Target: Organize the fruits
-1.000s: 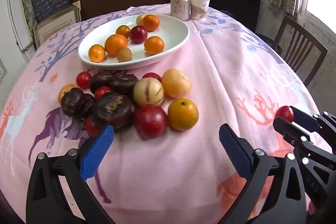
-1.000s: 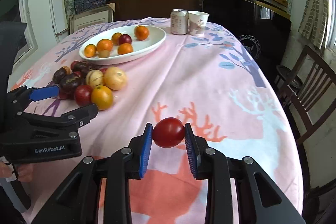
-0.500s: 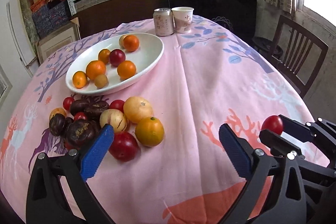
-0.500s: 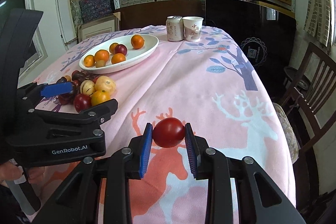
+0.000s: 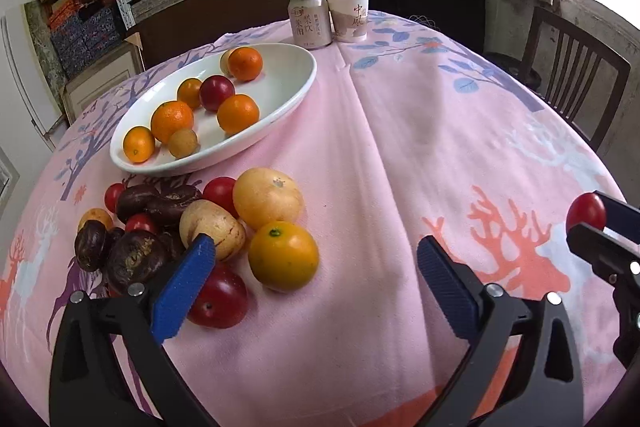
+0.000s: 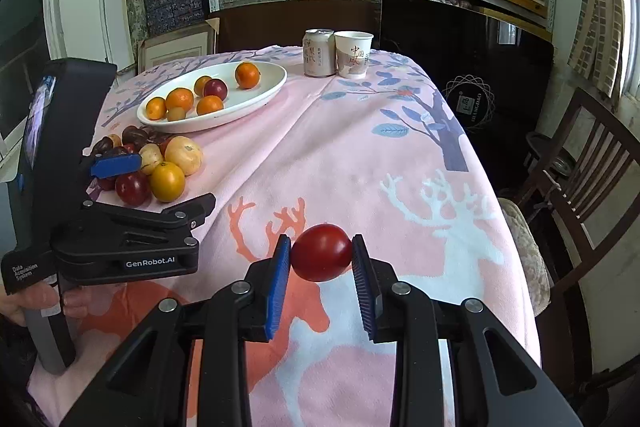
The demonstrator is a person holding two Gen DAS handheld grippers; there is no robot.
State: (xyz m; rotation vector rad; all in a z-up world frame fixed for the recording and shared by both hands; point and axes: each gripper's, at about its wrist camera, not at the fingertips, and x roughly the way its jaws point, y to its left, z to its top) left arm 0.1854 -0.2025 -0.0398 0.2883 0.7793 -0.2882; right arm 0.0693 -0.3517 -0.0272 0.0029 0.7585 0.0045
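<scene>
My right gripper (image 6: 321,259) is shut on a small red tomato (image 6: 321,258), held above the pink cloth; the same tomato (image 5: 585,211) shows at the far right of the left wrist view. My left gripper (image 5: 312,277) stands open and empty, its left blue pad over the near edge of a heap of loose fruit (image 5: 192,227): an orange, a yellow round fruit, a striped pale one, red plums and dark purple ones. Behind the heap a white oval plate (image 5: 288,95) holds several oranges, a red plum and small yellow fruits.
A drink can (image 5: 310,21) and a paper cup (image 5: 350,15) stand at the table's far edge. A wooden chair (image 6: 580,195) is at the right side. Shelves with boxes line the back wall. A hand (image 6: 28,303) grips the left tool's handle.
The left gripper has shifted across the table and dropped a little, so the fruit heap moved left and then came closer. The right gripper still holds the tomato and has barely moved.
</scene>
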